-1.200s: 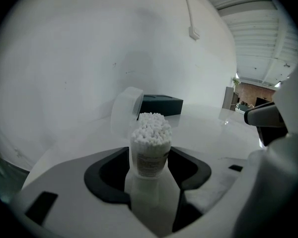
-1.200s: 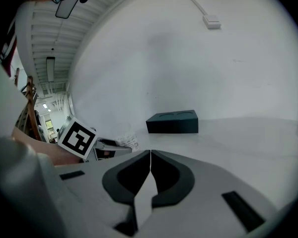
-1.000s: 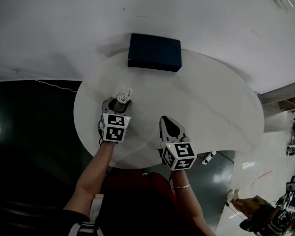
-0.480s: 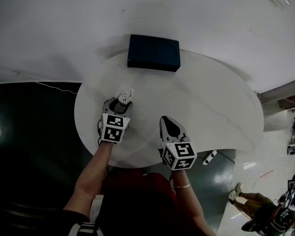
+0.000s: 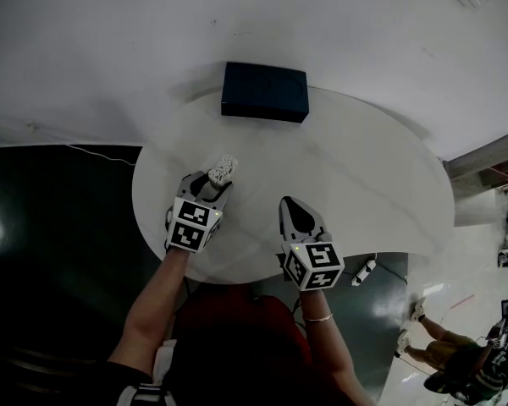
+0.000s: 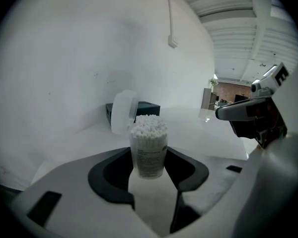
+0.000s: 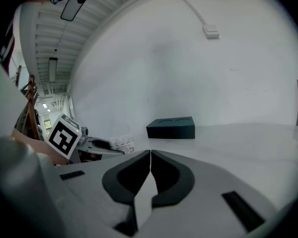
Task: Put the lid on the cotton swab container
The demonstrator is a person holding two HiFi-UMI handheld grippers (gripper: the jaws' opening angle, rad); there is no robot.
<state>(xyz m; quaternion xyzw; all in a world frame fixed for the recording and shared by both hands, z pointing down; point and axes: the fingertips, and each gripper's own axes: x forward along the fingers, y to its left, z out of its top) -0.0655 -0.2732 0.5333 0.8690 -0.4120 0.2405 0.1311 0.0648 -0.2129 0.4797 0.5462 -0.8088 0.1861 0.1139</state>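
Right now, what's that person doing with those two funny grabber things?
A person holds a gripper in each hand over a round white table. The left gripper has a clear cotton swab container between its jaws, which have just been closing on it. The lid stands open behind the swabs, not yet on. The right gripper is empty, jaws together, off to the side. A dark blue box sits at the table's far edge.

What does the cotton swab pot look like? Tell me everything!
The cotton swab container is a small clear tub with a printed label, packed full of white swabs. Its see-through lid hangs flipped open behind its rim. It sits between the fingers of the left gripper, which have just been closing and pinch its sides.
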